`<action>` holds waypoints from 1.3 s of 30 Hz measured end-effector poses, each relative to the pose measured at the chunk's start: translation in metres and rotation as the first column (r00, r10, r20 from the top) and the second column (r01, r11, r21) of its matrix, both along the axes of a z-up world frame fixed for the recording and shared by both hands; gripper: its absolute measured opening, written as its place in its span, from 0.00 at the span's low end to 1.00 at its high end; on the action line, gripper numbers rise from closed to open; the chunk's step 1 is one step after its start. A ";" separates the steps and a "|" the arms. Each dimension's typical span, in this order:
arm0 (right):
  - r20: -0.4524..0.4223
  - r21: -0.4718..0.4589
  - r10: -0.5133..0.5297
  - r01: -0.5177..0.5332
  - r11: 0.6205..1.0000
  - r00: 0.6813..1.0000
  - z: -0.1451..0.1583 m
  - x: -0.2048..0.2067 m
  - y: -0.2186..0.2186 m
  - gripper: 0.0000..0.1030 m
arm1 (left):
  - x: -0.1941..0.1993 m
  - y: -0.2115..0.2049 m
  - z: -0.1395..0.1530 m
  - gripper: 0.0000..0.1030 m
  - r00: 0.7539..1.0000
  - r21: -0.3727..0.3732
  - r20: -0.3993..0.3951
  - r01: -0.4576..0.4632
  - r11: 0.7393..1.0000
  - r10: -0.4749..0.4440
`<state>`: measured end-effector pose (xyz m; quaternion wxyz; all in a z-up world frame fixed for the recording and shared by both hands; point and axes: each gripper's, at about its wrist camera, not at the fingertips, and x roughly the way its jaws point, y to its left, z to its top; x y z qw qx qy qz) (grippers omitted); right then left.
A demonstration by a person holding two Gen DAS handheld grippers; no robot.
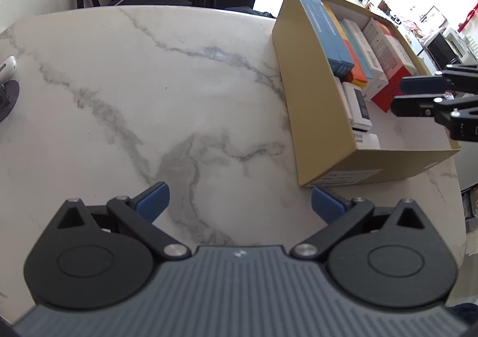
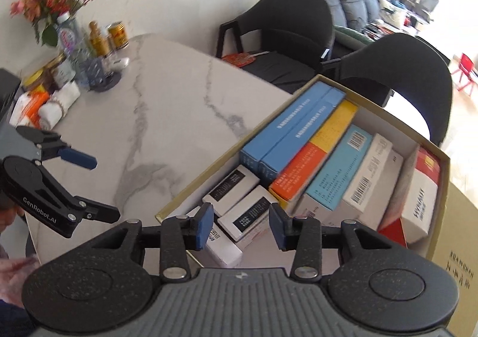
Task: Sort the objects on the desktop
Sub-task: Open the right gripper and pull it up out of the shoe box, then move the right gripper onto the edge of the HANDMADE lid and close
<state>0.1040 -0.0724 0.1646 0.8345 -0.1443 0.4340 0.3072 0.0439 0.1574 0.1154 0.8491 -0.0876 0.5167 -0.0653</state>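
An open tan cardboard box (image 1: 322, 133) stands at the right side of the marble table (image 1: 149, 82). It is packed with upright cartons: two blue ones (image 2: 292, 130), an orange-and-yellow one (image 2: 316, 157), a light blue one (image 2: 340, 169), a white barcoded one (image 2: 367, 175) and a red-and-white one (image 2: 421, 202). Small white boxes with black labels (image 2: 248, 217) lie at its near end. My right gripper (image 2: 241, 226) hovers over those small boxes, open, with nothing pressed between its blue pads. My left gripper (image 1: 239, 202) is open wide over bare marble, left of the box.
Flowers in a bottle (image 2: 64, 29), small jars and cans (image 2: 118, 35), and rolled cloths (image 2: 56, 106) crowd the table's far left corner. Two black chairs (image 2: 286, 32) stand behind the table. A larger cardboard carton (image 2: 460, 262) sits to the right of the box.
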 end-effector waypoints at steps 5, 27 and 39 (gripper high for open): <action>-0.025 0.051 -0.213 0.214 0.975 0.977 0.008 -0.002 -0.048 0.46 | 0.000 0.005 0.008 1.00 1.000 -0.023 0.016 -0.012 1.000 0.012; -0.002 0.127 -0.557 0.553 0.824 0.830 0.033 -0.071 -0.113 0.77 | 0.005 -0.049 0.041 1.00 0.970 -0.031 0.145 0.199 0.979 -0.193; -0.019 0.180 -0.642 0.634 0.752 0.767 0.034 -0.085 -0.153 0.86 | -0.007 -0.079 0.055 1.00 0.966 -0.034 0.161 0.210 0.977 -0.202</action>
